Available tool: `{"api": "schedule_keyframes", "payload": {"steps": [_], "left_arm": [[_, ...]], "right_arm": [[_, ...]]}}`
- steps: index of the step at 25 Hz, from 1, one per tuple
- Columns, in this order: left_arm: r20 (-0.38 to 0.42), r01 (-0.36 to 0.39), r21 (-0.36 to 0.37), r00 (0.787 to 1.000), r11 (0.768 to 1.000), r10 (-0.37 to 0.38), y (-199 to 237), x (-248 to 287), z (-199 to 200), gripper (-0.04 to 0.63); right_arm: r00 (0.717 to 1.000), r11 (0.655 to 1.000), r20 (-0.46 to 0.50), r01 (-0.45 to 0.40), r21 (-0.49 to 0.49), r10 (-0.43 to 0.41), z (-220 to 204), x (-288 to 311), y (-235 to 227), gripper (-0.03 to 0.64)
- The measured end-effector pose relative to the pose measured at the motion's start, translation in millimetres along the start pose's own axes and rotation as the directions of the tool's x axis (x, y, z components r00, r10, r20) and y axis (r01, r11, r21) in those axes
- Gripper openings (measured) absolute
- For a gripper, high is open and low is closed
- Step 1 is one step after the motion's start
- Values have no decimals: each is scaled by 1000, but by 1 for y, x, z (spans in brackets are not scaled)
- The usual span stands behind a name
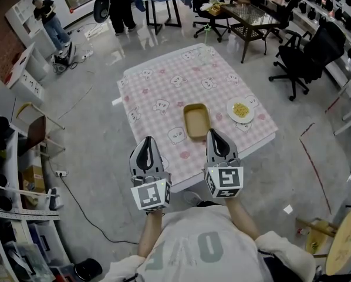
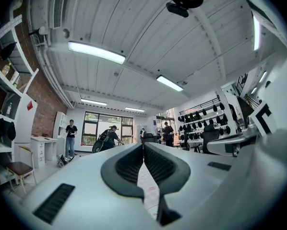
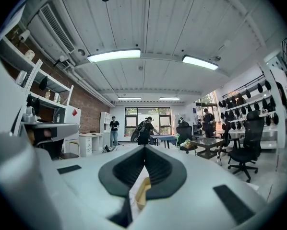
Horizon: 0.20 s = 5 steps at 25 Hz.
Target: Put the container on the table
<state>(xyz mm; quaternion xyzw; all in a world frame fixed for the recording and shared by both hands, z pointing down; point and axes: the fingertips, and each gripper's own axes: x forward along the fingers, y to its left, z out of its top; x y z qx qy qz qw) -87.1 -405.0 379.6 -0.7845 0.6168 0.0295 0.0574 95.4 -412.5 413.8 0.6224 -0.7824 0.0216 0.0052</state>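
The container (image 1: 196,121) lies on the table (image 1: 164,81), long axis pointing away from the left gripper (image 1: 147,140) and right gripper (image 1: 213,133) (both pinched closed, empty).

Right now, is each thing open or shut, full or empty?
Container: on the table, upright, empty.
Plate: on the table, yellow food on it.
Left tool: shut, holding nothing.
Right tool: shut, holding nothing.

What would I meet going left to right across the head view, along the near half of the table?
The left gripper → tan container → white plate of food. The right gripper overlaps the container's edge, so it is left out.
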Motion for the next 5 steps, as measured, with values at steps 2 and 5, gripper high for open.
{"api": "schedule_keyframes", "payload": {"steps": [2, 5], "left_arm": [[-5, 0, 0, 1000, 1000, 0, -1, 0, -1, 29], [-10, 0, -1, 1000, 1000, 0, -2, 1, -2, 29]], "right_arm": [[1000, 1000, -2, 0, 4, 0, -1, 0, -2, 29], [1000, 1000, -6, 2, 8, -2, -2, -1, -4, 29]]}}
